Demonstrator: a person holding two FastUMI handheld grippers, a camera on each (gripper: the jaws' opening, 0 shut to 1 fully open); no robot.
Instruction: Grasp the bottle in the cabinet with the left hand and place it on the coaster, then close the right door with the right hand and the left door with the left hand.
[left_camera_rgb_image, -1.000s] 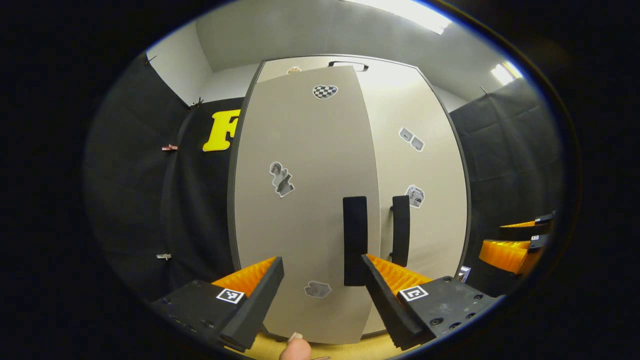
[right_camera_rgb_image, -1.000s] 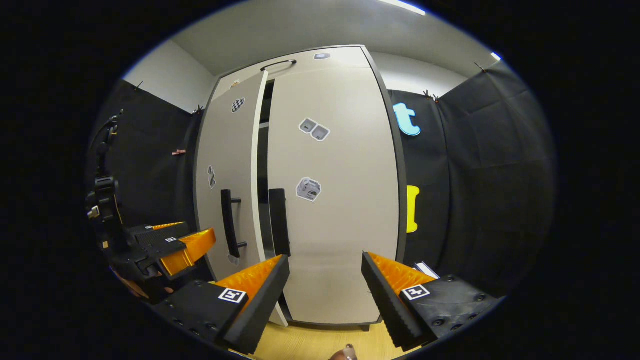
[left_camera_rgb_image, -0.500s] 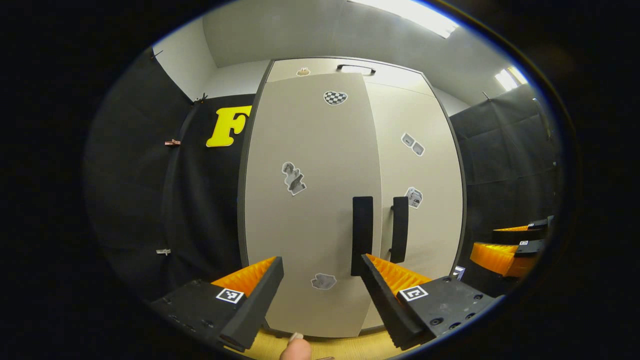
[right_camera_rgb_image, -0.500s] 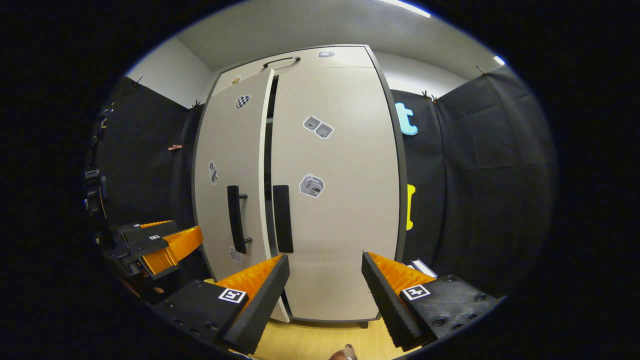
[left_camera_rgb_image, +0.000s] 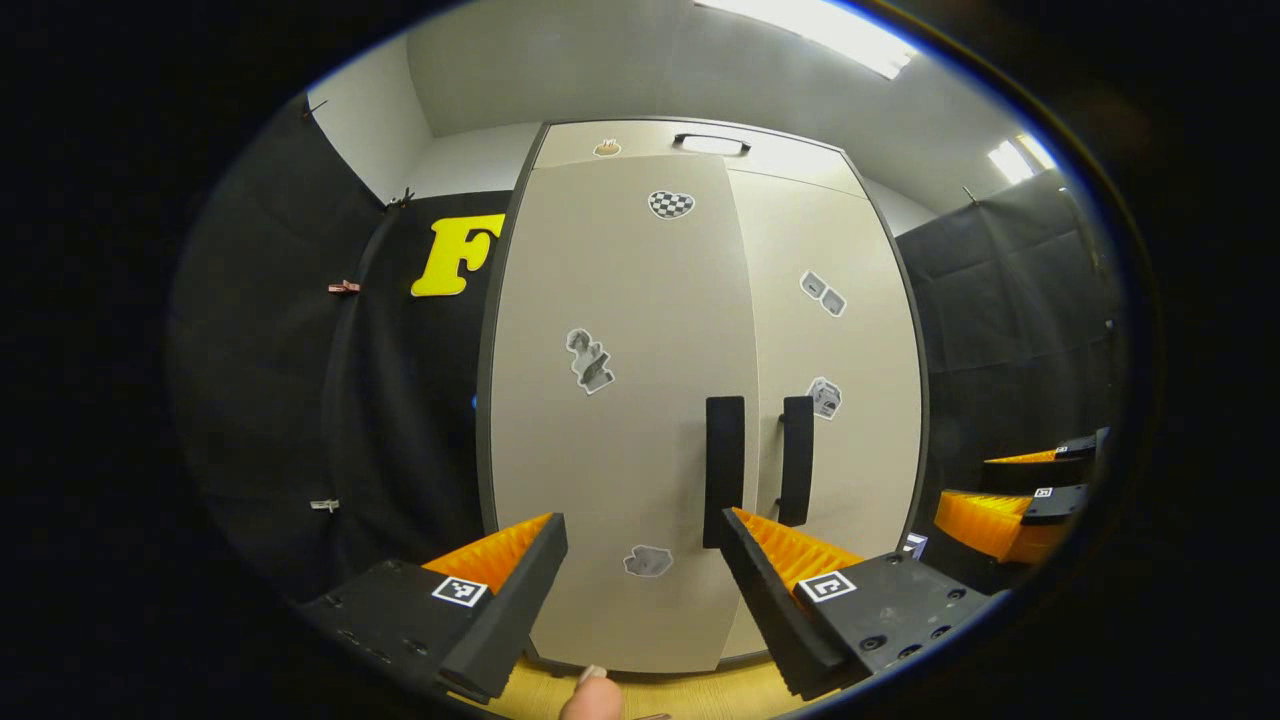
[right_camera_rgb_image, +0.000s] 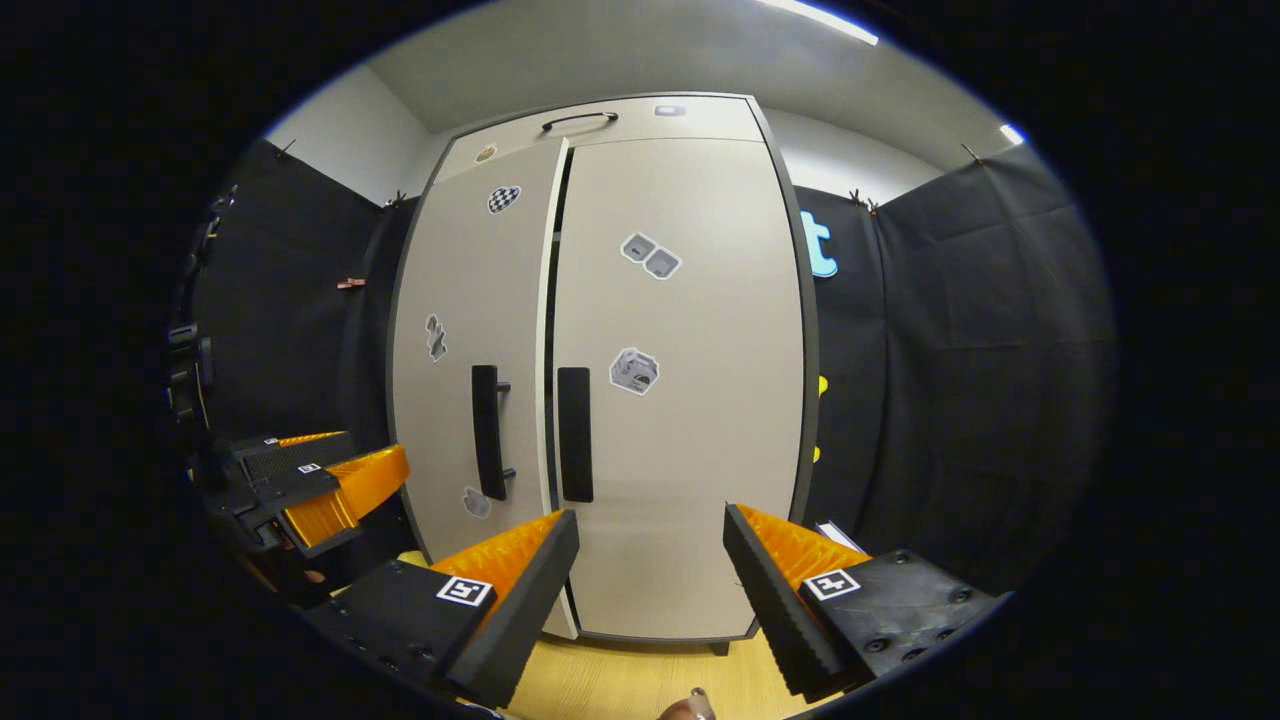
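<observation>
Stickers (left_camera_rgb_image: 590, 360) on left door (left_camera_rgb_image: 620, 450) | black handles (right_camera_rgb_image: 574, 434) | wooden floor (right_camera_rgb_image: 610, 680)

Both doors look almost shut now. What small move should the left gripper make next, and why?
Probably push the left door the last bit in with the open left gripper. In the right gripper view a thin dark gap remains between it and the right door, which looks flush with the cabinet.

Both my cameras face the cabinet (left_camera_rgb_image: 700, 400) (right_camera_rgb_image: 600, 380) from near: the left gripper view before its left door, the right gripper view before its right door; both share its front.
</observation>
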